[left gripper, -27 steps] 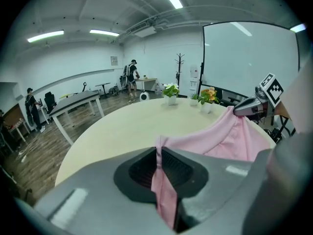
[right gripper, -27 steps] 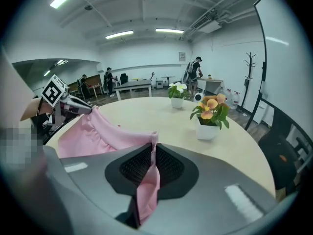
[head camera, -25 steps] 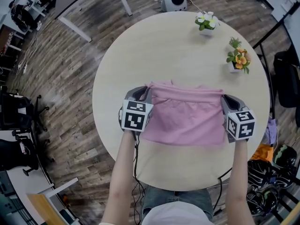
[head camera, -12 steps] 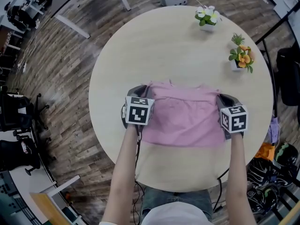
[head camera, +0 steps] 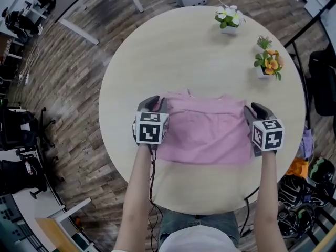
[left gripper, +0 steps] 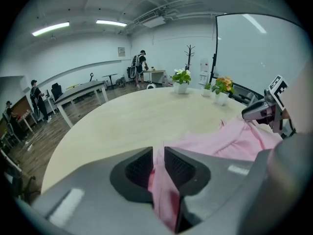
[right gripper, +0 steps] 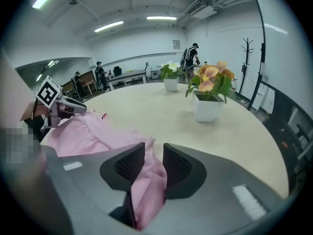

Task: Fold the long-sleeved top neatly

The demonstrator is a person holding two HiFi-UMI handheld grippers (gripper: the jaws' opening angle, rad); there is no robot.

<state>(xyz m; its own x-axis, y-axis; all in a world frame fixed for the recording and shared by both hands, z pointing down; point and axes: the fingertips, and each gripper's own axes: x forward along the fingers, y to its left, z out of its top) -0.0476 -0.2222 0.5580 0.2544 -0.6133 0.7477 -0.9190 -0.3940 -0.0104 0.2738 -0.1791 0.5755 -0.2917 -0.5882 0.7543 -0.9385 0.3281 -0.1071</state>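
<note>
Since a second ago the pink top has settled from a slightly lifted spread to lie flat as a folded rectangle on the near half of the round table. Both grippers have come down with it. The left gripper sits at the top's left edge, its jaws nearly together and pinching a fold of pink cloth. The right gripper sits at the right edge. Its jaws have just been opening and now stand apart, with cloth lying loose in the gap rather than squeezed. Both grippers point forward and down, and the forearms reach out from the body side by side. The head view shows the whole folded shape and the marker cubes, but not the jaw gaps. The right gripper view alone shows a pot of orange flowers standing on the table beyond the top's edge, and people far back in the room.
</note>
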